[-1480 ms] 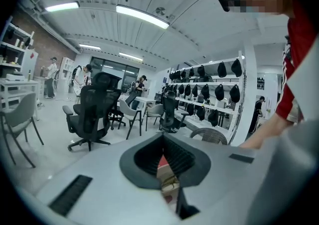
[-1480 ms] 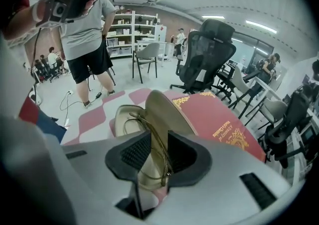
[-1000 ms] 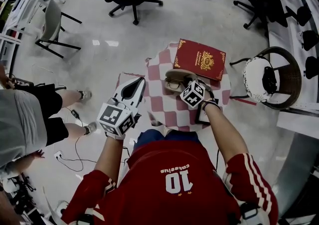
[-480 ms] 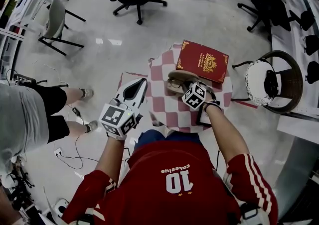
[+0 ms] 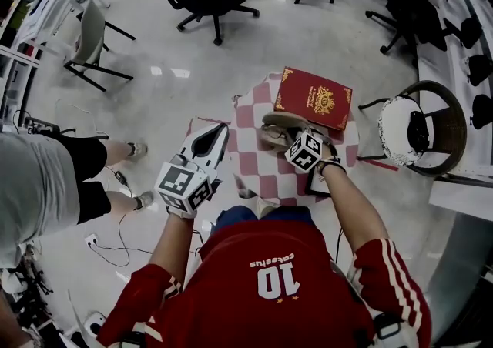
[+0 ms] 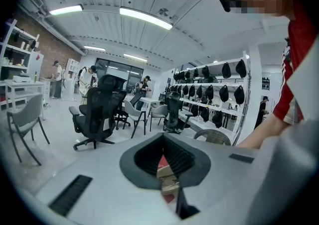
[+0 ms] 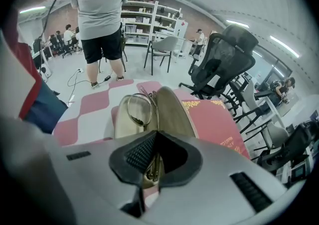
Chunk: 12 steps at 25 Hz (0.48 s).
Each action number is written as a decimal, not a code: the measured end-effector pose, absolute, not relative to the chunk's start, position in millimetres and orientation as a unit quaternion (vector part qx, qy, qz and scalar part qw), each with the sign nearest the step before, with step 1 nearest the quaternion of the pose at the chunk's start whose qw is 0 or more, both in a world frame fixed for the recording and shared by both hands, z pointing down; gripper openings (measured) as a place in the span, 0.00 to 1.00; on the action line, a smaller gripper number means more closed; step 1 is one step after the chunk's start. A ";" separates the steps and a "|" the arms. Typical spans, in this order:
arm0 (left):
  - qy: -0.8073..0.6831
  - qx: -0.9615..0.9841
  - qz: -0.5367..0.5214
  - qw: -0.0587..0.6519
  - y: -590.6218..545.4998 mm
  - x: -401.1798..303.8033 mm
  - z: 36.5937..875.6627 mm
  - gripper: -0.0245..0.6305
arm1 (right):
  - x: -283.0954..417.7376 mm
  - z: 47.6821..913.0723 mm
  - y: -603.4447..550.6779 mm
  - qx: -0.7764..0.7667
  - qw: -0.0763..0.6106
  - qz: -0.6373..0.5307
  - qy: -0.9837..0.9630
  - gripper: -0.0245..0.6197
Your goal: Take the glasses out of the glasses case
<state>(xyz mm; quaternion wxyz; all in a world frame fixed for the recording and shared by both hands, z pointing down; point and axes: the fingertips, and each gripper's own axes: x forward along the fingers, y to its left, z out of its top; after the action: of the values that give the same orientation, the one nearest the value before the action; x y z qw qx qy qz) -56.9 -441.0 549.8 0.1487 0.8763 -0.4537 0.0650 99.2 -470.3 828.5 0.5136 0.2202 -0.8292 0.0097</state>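
Right gripper pinched on the glasses in the open case

The right gripper has its jaws closed on the thin gold frame of the glasses; they sit in the open glasses case, which lies on the checked cloth just beside the near left edge of the red book; the left gripper hovers at the cloth's left edge, well apart from the case, jaws together with nothing between them
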 end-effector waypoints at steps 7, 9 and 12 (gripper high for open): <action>-0.464 0.874 0.057 0.133 -431.1 -75.3 529.8 0.05 | 93.7 802.0 -469.3 0.229 0.505 -0.009 -0.832 0.08; -0.464 0.875 0.053 0.129 -427.7 -77.9 523.7 0.05 | 92.0 792.1 -468.4 0.235 0.501 -0.014 -0.833 0.08; -0.461 0.878 0.050 0.120 -421.8 -81.3 516.6 0.05 | 91.6 776.8 -466.8 0.251 0.492 -0.016 -0.833 0.08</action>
<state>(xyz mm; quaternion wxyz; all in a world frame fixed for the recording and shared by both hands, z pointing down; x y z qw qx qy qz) -81.3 -421.8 516.6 0.1205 0.8779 -0.4607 0.0503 91.6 -466.8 776.8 0.4923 0.2506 -0.8334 -0.0164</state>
